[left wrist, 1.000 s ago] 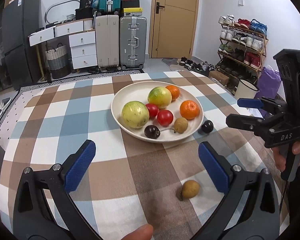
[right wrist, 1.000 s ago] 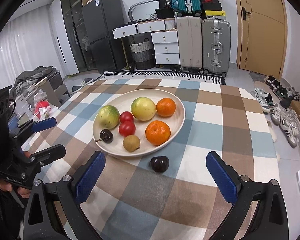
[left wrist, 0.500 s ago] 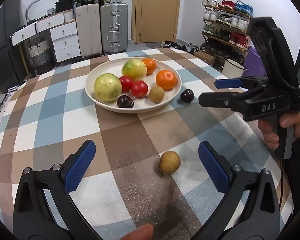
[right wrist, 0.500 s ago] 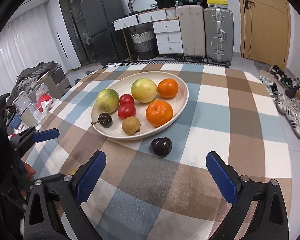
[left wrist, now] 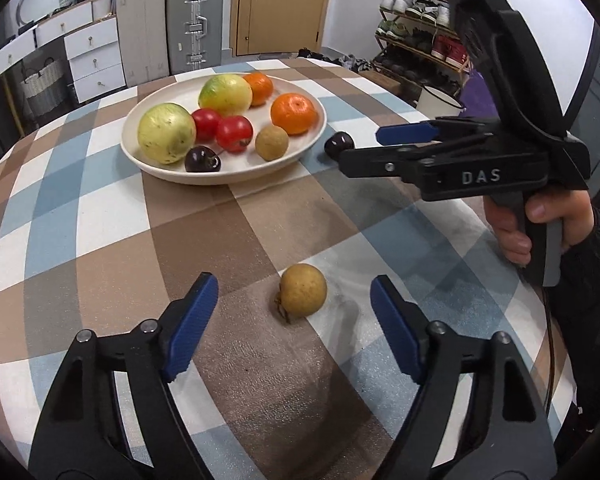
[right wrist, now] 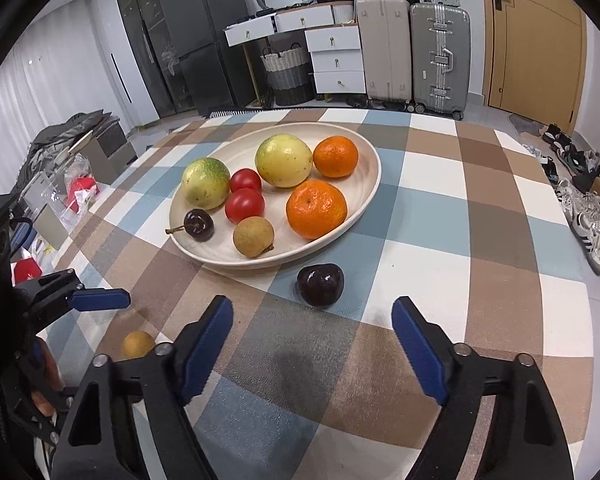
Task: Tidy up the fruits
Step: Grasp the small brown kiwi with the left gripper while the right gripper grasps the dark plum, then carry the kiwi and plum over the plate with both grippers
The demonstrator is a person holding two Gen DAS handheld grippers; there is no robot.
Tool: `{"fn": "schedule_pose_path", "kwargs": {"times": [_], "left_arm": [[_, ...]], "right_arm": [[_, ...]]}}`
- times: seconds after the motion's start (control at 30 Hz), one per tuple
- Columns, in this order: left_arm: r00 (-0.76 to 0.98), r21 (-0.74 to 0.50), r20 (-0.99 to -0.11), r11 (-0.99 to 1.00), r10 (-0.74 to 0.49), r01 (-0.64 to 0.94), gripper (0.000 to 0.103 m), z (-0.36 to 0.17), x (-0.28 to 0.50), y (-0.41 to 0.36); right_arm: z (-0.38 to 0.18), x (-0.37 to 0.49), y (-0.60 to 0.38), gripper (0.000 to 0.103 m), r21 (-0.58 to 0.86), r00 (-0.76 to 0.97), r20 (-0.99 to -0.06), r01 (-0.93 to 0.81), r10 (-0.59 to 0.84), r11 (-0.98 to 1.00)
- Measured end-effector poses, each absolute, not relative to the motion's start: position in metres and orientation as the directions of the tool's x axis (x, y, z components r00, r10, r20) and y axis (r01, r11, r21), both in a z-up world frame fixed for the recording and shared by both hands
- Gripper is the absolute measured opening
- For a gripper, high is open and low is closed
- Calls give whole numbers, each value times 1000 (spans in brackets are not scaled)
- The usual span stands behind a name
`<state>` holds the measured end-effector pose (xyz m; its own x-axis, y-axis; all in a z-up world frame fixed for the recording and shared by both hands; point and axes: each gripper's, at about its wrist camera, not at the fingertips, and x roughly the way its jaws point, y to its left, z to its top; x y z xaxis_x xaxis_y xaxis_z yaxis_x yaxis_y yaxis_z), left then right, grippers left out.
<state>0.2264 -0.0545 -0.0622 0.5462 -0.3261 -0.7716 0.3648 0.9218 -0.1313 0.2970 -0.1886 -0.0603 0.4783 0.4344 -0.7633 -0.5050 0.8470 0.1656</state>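
The left gripper (left wrist: pixel 294 316) is gaping wide around a small round tan-brown fruit (left wrist: pixel 303 289) lying loose on the checked tablecloth (left wrist: pixel 100 220). At two o'clock, the right gripper (right wrist: pixel 312 344) is hovering released behind a dark glossy cherry (right wrist: pixel 321 284), which is sitting just beside the cream ceramic plate (right wrist: pixel 220 254) of fruit.

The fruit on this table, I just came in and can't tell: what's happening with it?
A person is sorting fruit onto a plate. Most of it is already there. Two pieces are on the tablecloth: a brown longan between the open fingers of the left hand-held gripper, and a dark cherry just ahead of the open right hand-held gripper. Neither is gripped yet.
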Motion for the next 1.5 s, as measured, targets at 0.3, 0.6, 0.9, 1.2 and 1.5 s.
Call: {"fn": "schedule_pose_path", "kwargs": {"times": [0.3, 0.6, 0.9, 1.2, 1.5], "left_arm": [[531, -125, -774, 906, -344, 404, 53, -66, 223, -60], [529, -138, -769, 902, -358, 408, 26, -66, 223, -58], [549, -141, -749, 899, -370, 414, 22, -61, 221, -56], [580, -148, -730, 912, -361, 382, 22, -57, 224, -46], [633, -154, -697, 932, -338, 328, 22, -47, 224, -35]], "right_arm": [[-64, 306, -176, 61, 146, 473, -774, -513, 421, 846], [-65, 309, -174, 52, 130, 481, -778, -506, 404, 852], [-67, 309, -173, 35, 103, 495, -779, -504, 384, 858], [-66, 306, -174, 28, 84, 510, -772, -509, 379, 857], [-56, 294, -173, 28, 85, 528, -745, -531, 407, 843]]}}
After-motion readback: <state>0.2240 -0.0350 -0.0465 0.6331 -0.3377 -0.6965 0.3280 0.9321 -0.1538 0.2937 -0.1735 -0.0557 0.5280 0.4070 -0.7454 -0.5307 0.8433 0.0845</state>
